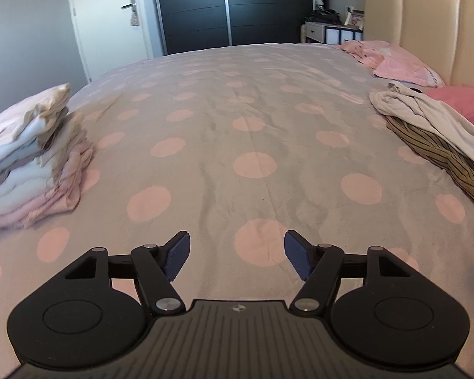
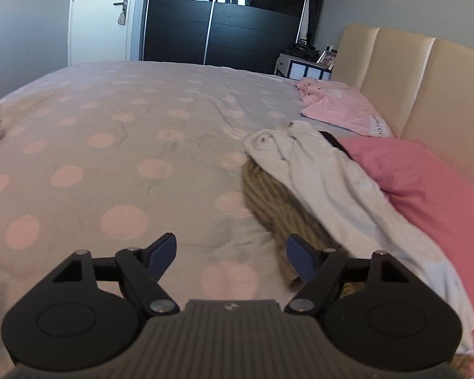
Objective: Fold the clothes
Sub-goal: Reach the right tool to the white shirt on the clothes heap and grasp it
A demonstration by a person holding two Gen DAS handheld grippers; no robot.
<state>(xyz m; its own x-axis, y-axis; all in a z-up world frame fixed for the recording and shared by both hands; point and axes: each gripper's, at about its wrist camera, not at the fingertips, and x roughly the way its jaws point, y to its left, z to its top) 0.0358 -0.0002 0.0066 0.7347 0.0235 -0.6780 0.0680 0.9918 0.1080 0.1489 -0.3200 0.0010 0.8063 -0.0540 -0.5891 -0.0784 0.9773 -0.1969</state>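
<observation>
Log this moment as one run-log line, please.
left gripper: open, empty | right gripper: open, empty, beside striped garment | white garment: unfolded, over it | folded stack: on bed

The bed [image 1: 237,110] (grey, pink-dotted cover) carries a folded stack [image 1: 31,154], loose clothes [image 2: 316,189] and pillows [image 2: 426,183].

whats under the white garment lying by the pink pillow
A brown striped garment lies under the crumpled white garment, sticking out on the side facing the dotted grey bedspread. How far it runs beneath, or whether anything else is there, is covered.
</observation>
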